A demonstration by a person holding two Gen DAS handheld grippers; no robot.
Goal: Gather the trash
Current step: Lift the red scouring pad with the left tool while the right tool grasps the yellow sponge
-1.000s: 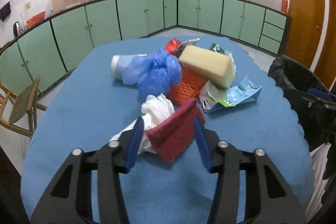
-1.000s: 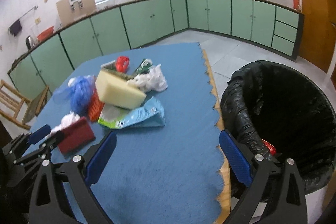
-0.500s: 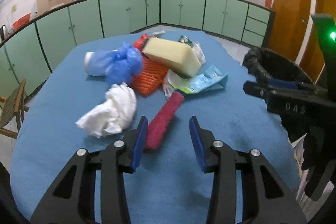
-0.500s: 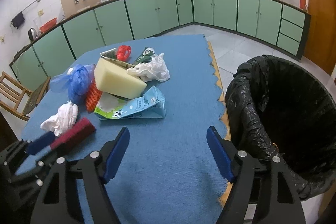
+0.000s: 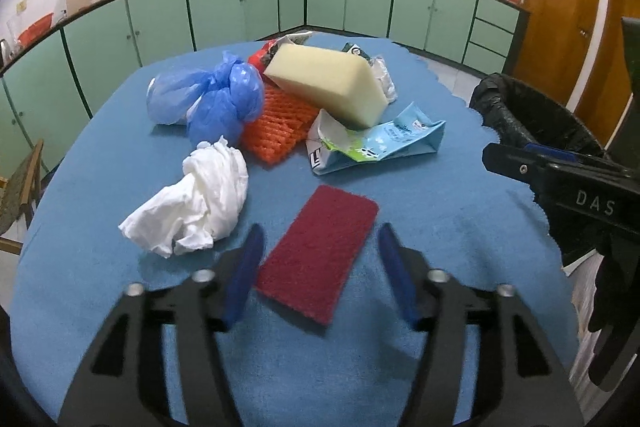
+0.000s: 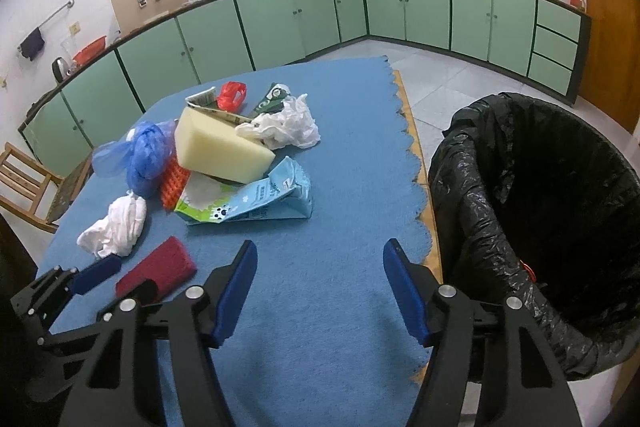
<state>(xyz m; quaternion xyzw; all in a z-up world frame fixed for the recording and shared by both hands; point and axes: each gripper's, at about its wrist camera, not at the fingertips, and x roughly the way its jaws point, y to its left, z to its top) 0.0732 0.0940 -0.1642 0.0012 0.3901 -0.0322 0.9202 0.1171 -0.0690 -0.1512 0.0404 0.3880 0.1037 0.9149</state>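
A dark red scouring pad [image 5: 320, 259] lies flat on the blue tablecloth [image 5: 440, 211]. My left gripper [image 5: 320, 231] straddles it with jaws opening; the pads do not touch it. In the right wrist view the same pad [image 6: 160, 267] lies at the left gripper [image 6: 124, 281]. My right gripper [image 6: 320, 247] hovers over bare cloth near the table's right edge, jaws closing with nothing between them. Beyond lies a trash pile: white tissue [image 5: 200, 203], blue bag [image 5: 216, 99], orange mesh [image 5: 276, 131], yellow foam block [image 5: 328, 83] and a flattened milk carton [image 5: 380, 147].
A bin lined with a black bag [image 6: 540, 207] stands open just off the table's right edge. A white plastic bag [image 6: 288, 127] and a red scrap [image 6: 231, 95] lie behind the foam block. A wooden chair [image 6: 24, 175] stands at the left; green cabinets ring the room.
The left gripper held the red pad on edge, then let go; the pad now lies flat between wider jaws. The right gripper's jaws have narrowed.
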